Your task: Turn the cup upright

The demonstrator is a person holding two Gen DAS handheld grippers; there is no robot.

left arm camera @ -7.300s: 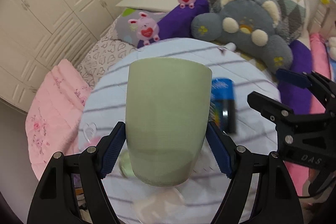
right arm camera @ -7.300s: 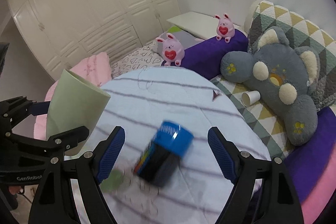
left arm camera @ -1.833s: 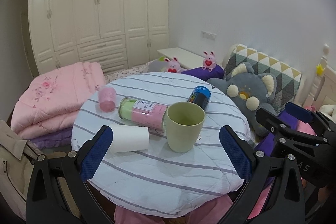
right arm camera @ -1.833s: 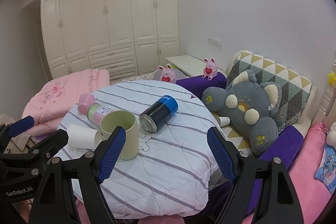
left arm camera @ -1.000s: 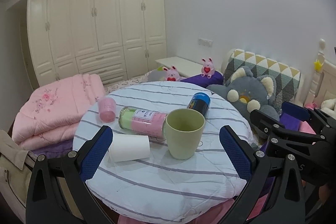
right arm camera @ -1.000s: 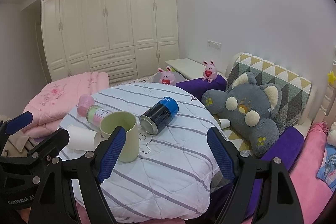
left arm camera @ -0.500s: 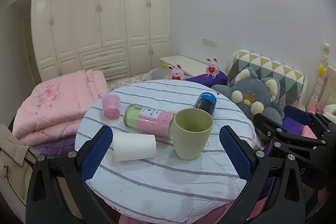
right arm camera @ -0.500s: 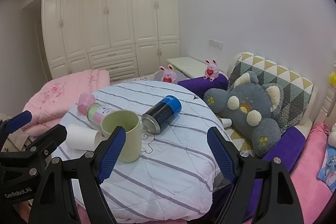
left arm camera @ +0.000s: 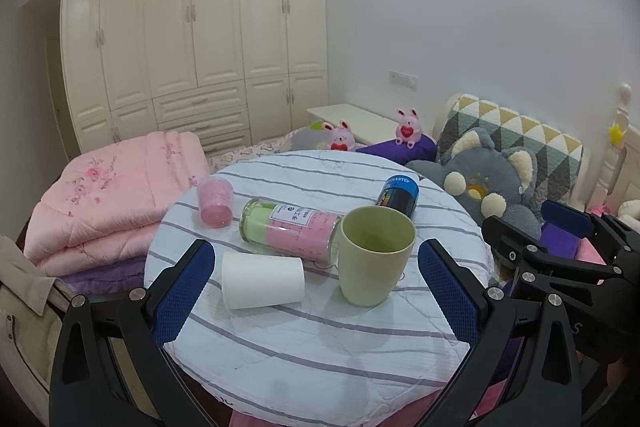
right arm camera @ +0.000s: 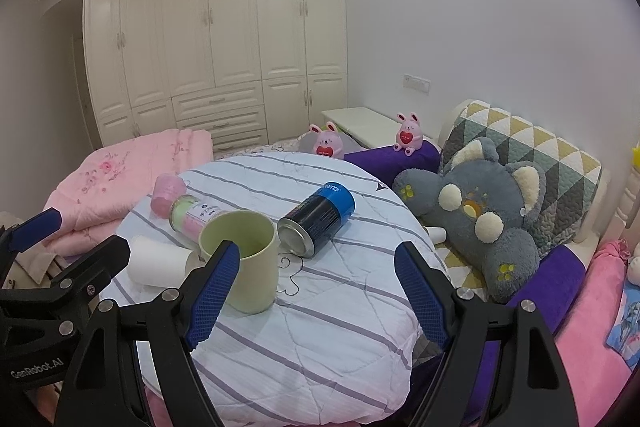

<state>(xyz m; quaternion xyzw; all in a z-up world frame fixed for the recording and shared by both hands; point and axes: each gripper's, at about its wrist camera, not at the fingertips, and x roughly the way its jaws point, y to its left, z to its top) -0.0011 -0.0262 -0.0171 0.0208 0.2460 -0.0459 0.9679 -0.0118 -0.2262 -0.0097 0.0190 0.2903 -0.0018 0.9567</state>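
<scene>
The pale green cup point(left arm camera: 374, 255) stands upright, mouth up, on the round striped table point(left arm camera: 320, 343); it also shows in the right wrist view point(right arm camera: 242, 261). My left gripper point(left arm camera: 316, 291) is open and empty, held back from the table's near edge. My right gripper point(right arm camera: 320, 291) is open and empty, also back from the table; its left finger overlaps the cup's lower left in that view. Each gripper shows at the edge of the other's view.
On the table lie a white paper cup point(left arm camera: 262, 279), a green-and-pink jar point(left arm camera: 290, 229) and a blue-capped dark can point(right arm camera: 318, 213); a pink cup point(left arm camera: 216, 201) stands behind. A folded pink quilt point(left arm camera: 108, 199) is left; a grey plush toy point(right arm camera: 480, 211) is right.
7.3 s ago my left gripper held the green cup; now the cup stands free on the table and both grippers are open and drawn back. Over the last second the views shift only slightly.
</scene>
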